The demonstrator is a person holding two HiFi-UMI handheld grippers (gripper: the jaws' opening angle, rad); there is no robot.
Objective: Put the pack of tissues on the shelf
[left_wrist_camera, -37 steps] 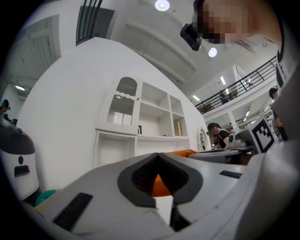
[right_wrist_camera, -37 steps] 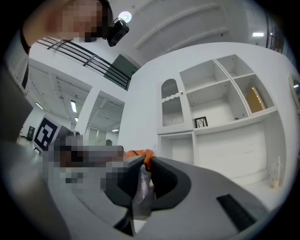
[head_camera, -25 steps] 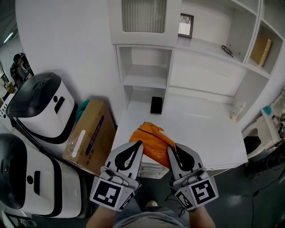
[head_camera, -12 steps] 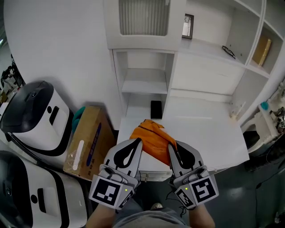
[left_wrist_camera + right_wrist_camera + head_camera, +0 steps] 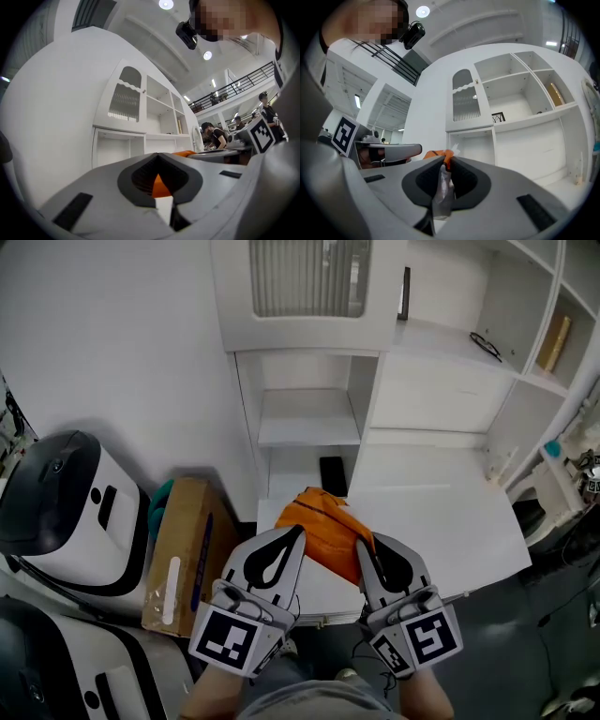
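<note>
The orange pack of tissues hangs over the front edge of the white desk, held from both sides. My left gripper is shut on its left end, and orange wrapper shows between the closed jaws of that gripper. My right gripper is shut on the pack's right end. In the right gripper view a clear plastic flap is pinched in that gripper, with the orange pack just past the tips. The white shelf unit with open compartments stands straight ahead.
A black flat object lies in the lowest compartment behind the pack. A cardboard box and a white-and-black machine stand on the floor at left. Glasses and a book rest on the right-hand shelves.
Both grippers keep their hold on the pack. The shelf unit now looks a little larger and nearer, and the floor items at left have slid lower in the head view.
</note>
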